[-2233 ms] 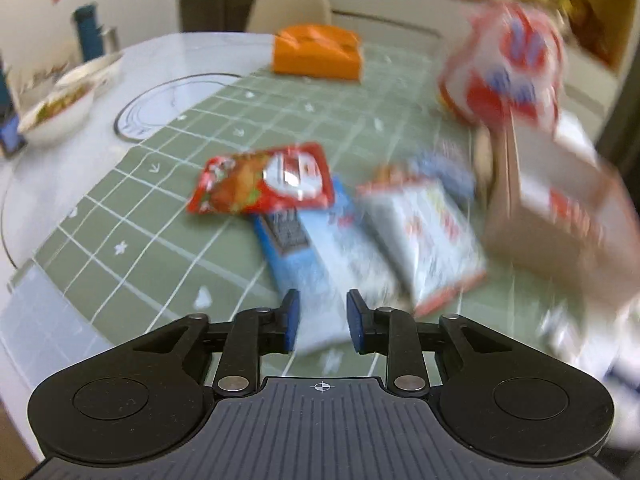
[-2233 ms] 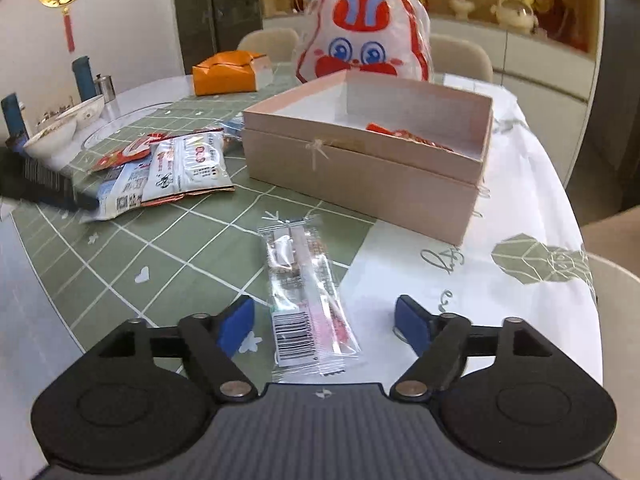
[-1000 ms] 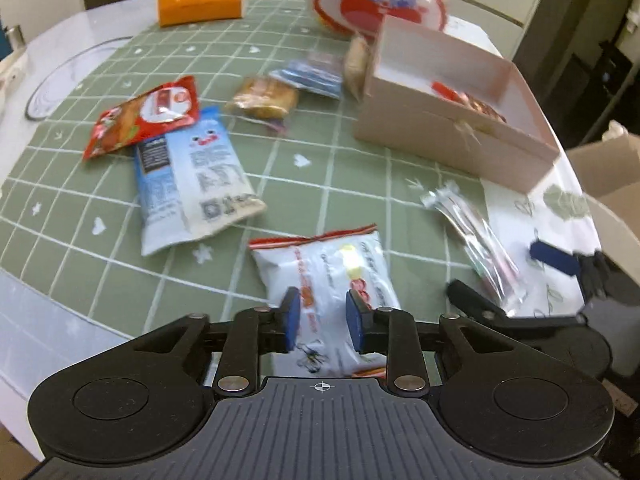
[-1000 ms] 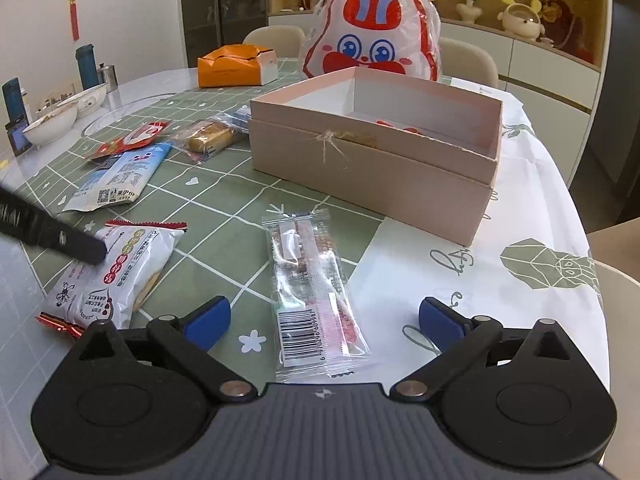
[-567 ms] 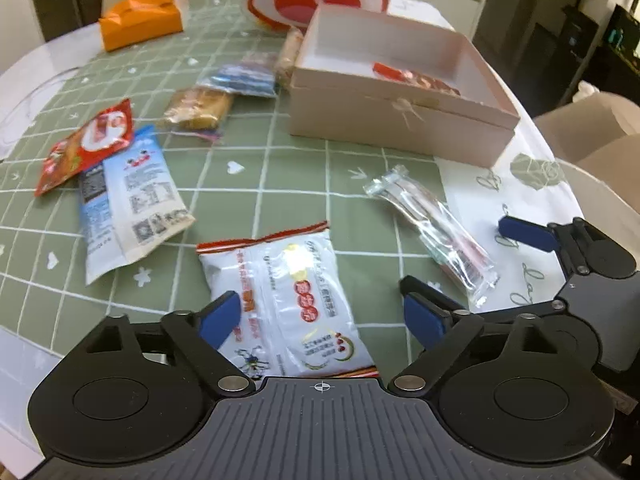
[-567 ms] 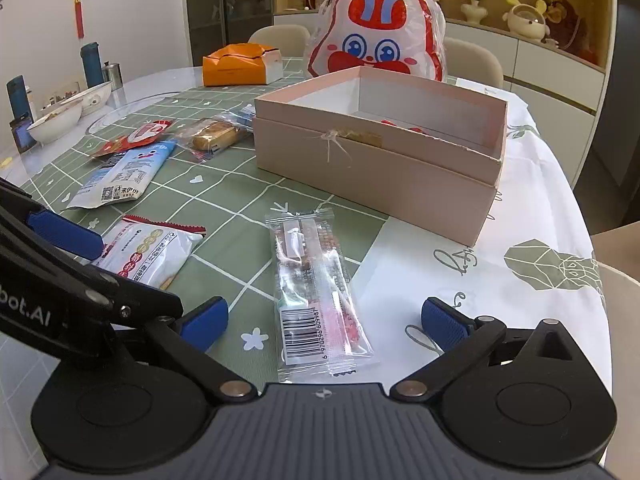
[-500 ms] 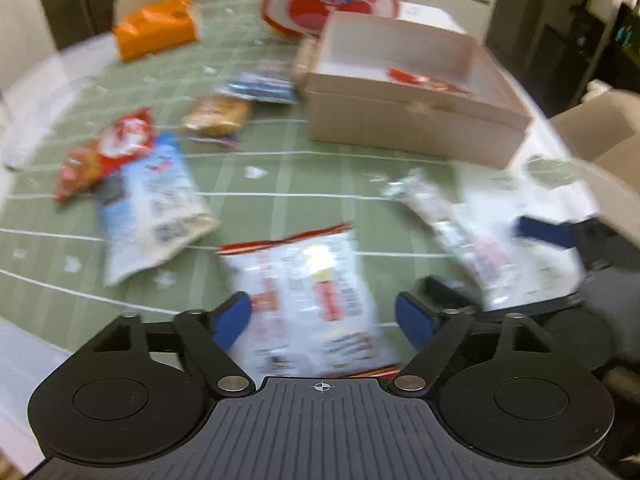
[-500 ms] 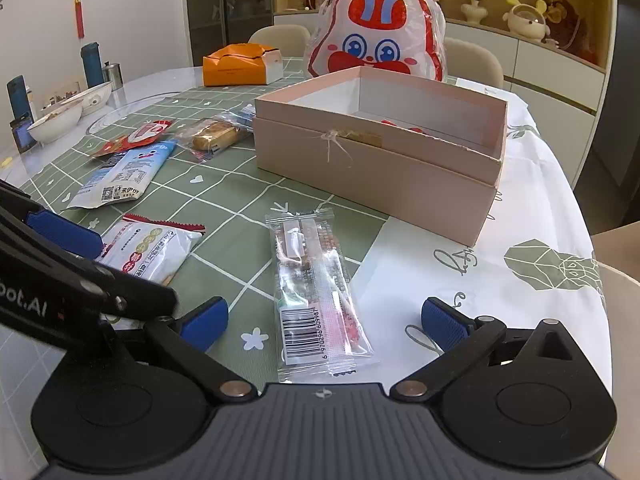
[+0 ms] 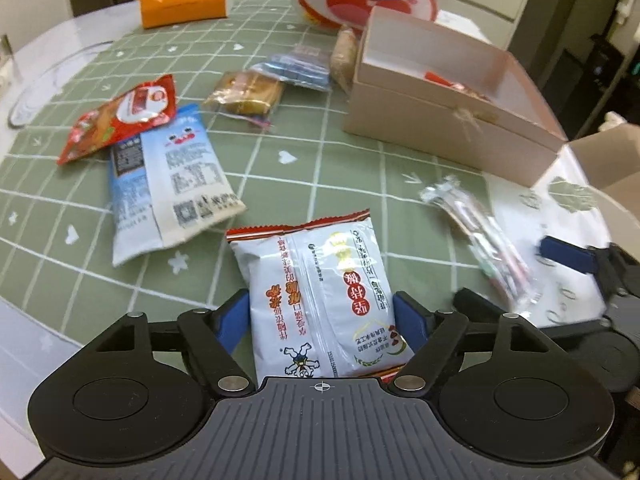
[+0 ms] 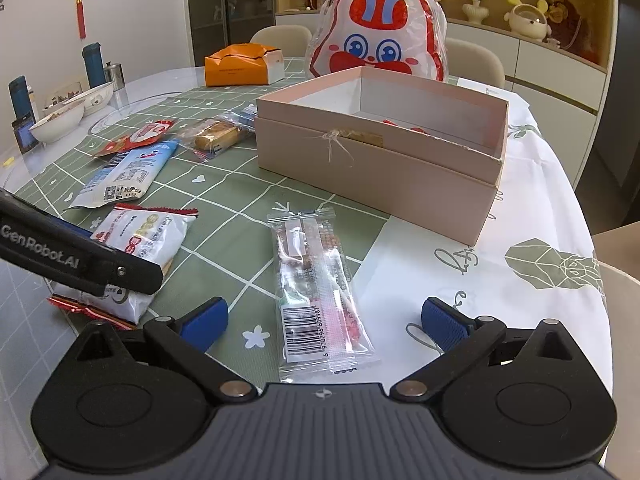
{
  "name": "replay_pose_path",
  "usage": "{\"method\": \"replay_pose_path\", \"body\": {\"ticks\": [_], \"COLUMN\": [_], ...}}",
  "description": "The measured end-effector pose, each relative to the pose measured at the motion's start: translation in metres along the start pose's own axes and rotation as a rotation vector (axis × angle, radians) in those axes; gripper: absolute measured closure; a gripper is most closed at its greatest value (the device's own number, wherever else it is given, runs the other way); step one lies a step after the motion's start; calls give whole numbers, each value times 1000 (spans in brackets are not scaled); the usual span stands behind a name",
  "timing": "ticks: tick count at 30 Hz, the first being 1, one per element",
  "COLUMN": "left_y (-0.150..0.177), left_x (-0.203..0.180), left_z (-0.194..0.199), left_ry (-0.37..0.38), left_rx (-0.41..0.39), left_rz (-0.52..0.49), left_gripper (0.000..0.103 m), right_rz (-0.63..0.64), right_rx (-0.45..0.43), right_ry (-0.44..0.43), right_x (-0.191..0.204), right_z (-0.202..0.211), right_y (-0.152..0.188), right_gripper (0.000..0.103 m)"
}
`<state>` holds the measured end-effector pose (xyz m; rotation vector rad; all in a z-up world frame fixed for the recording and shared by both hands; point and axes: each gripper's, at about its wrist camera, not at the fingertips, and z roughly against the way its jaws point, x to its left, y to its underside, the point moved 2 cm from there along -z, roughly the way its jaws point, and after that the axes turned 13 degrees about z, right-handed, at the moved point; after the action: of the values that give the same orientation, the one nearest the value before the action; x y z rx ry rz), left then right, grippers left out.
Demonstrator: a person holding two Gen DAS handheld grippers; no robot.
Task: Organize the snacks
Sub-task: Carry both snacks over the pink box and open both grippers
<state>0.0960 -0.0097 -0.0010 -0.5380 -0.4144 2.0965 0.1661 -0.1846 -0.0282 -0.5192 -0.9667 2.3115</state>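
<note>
The left gripper [image 9: 321, 316] has its jaws wide apart, having just opened, and the white foil snack packet with red crimped ends [image 9: 320, 300] lies flat between the two blue pads; the pads stand just beside its long edges, and I judge that they do not press it yet. To do this step well, I think the gripper should go low enough that the pads meet the puffed body of the packet and not only the thin seam, then close slowly, because the smooth foil can slide out or crumple.

The right gripper [image 10: 323, 320] is also spread open, with the clear plastic packet with a barcode [image 10: 316, 292] lying between its pads, untouched. The open pale pink cardboard box [image 10: 384, 164], where the snacks probably go, stands behind both packets and well apart from them.

The bench [image 10: 224, 184] is round and covered with a green checked cloth. A blue and white pouch [image 9: 168, 184] and a red sachet [image 9: 120, 116] lie to the left, and an orange box [image 10: 236, 66] and a rabbit-face plastic bag [image 10: 380, 36] stand at the back. Behind the bench are pale chairs and lit shelves with ornaments.
</note>
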Motion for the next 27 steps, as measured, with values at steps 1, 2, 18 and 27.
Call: {"method": "replay_pose_path", "body": {"ticks": [1,2,18,27], "left_y": [3,6,34,24], "left_x": [0,1,-1,-16], "left_z": [3,5,38,43], "left_ry": [15,22,121,246], "left_rx": [8,10,12,7], "left_rz": [-1,-5,-69,-157], "left_gripper": [22,22,22,22], "right_rz": [6,10,67,-36], "right_rx": [0,1,110,74], "right_ry": [-6,-13,-90,-103], "right_x": [0,-1,5,-22], "right_z": [0,0,21,77], "right_y": [0,0,-29,-40], "right_gripper": [0,0,70,71]}}
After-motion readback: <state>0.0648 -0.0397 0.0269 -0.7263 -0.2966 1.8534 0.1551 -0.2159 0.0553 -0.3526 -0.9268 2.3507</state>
